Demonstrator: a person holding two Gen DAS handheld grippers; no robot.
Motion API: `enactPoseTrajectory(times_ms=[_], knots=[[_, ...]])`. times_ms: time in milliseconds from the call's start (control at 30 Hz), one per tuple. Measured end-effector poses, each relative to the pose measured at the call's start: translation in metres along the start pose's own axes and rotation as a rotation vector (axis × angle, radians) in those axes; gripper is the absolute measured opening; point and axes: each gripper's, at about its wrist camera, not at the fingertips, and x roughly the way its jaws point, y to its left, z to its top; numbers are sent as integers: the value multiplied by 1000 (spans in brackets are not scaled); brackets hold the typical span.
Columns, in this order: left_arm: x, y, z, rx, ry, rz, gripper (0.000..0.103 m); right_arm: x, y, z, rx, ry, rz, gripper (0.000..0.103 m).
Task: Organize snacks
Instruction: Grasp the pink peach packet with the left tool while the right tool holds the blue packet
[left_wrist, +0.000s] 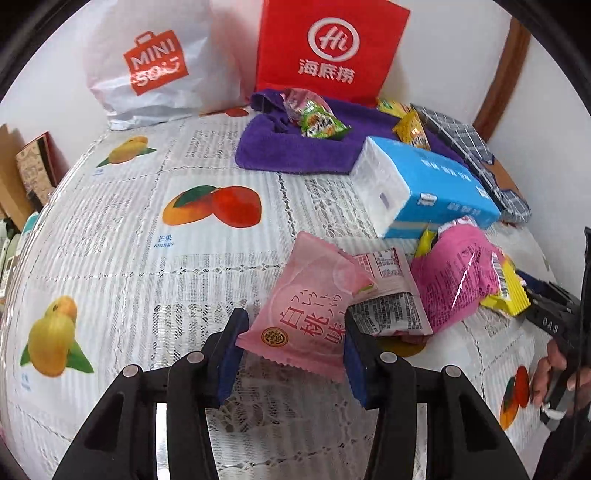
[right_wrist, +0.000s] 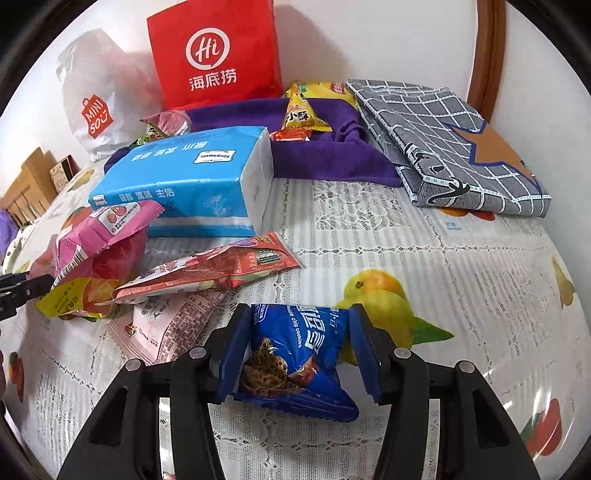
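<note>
Pink peach snack packet (left_wrist: 306, 314) is pinched in the left tool (left_wrist: 291, 354), while the right tool (right_wrist: 295, 349) clamps a blue cookie packet (right_wrist: 295, 354) over the tabletop (right_wrist: 461, 258).

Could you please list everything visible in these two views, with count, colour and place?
Peach snack packet: one, pale pink, between the left fingers.
Cookie packet: one, blue, between the right fingers.
Loose snack packets: several, pink, red and yellow, piled beside the tissues.
Tissue pack: one, blue and white, mid-table.
Towel: one, purple, at the back, with snacks on it.
Paper bag: one, red, against the wall.
Plastic bag: one, white, beside the red one.
Checked cloth: one, grey, folded, far right.
Tablecloth: one, white with fruit prints.
Left gripper, right gripper: black, blue pads.
</note>
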Motion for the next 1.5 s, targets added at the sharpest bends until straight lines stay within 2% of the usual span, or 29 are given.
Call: enactPoseTrajectory(times_ms=[100,300,567,667,767,833,867,900,1000,1133,1267,1367,1467,1500], knots=[[0,-2,-4,-15,-49,24,47,1,-1,0,3,1,6,54],[-1,-8,-5,-11,-47,71,49,1,-3,0,8,1,15,55],[-2,-7,-4,-20,-47,59,49,1,-1,0,-23,7,25,61],[-2,-7,-4,-23,-47,53,50,-3,2,-3,-26,16,-22,65],[-1,-9,-4,-16,-44,54,51,-6,5,-6,-44,13,-40,65],[-1,-9,-4,-19,-46,54,51,-7,4,-8,-45,5,-22,62],[-1,-9,-5,-21,-48,54,51,-9,3,-8,-42,8,-1,49],[-1,-8,-4,-18,-46,53,51,-11,4,-8,-44,10,0,46],[-3,-7,-2,-22,-27,38,51,-16,11,-10,-83,11,-24,44],[-18,-2,1,-55,-31,-37,51,-27,13,-10,-80,11,-12,44],[-34,-7,5,-42,-49,-53,51,-44,13,-4,-39,-13,21,44],[-43,-14,11,-30,-59,-61,43,-56,17,3,-28,-41,44,44],[-49,-23,18,-13,-70,-92,43,-66,23,13,-38,-72,65,44],[-49,-25,19,-8,-77,-80,43,-68,25,18,-42,-82,70,44]])
